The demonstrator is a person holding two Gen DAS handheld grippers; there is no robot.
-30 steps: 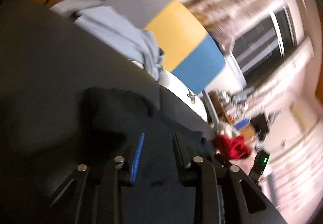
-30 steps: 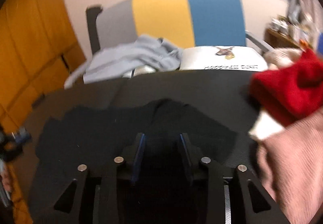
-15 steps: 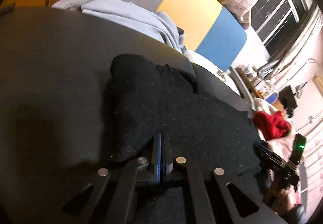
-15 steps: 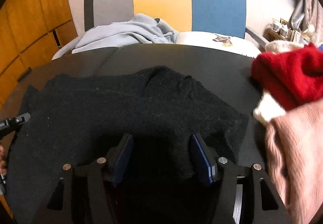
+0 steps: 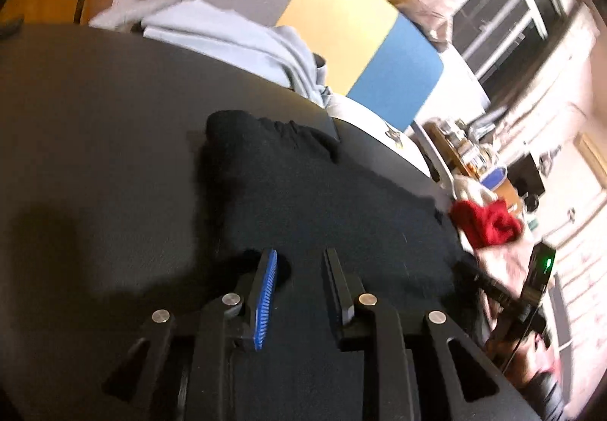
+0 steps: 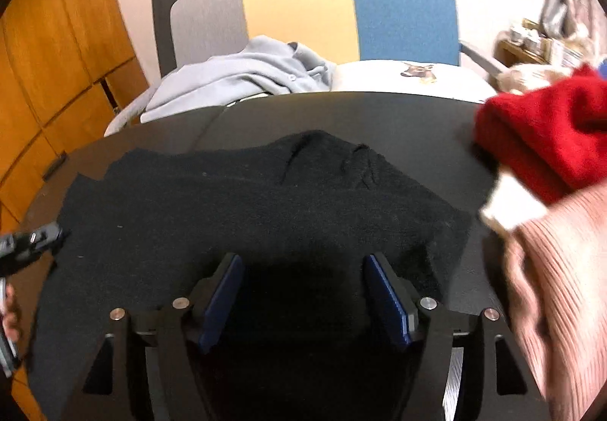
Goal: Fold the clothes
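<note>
Left gripper (image 5: 299,261): jaws parted by a moderate gap, nothing between them, poised over the near left part of the black garment (image 5: 303,193). Right gripper (image 6: 301,269): jaws wide apart, holding nothing, over the garment's near edge. The black garment lies spread on the dark table (image 6: 398,113), a folded hump along its far edge. To the right on the table: a pink ribbed garment (image 6: 557,269), then a red garment (image 6: 546,140). Beyond the table: a light blue garment (image 6: 242,76) draped on a chair (image 6: 341,0) with grey, yellow and blue back panels.
</note>
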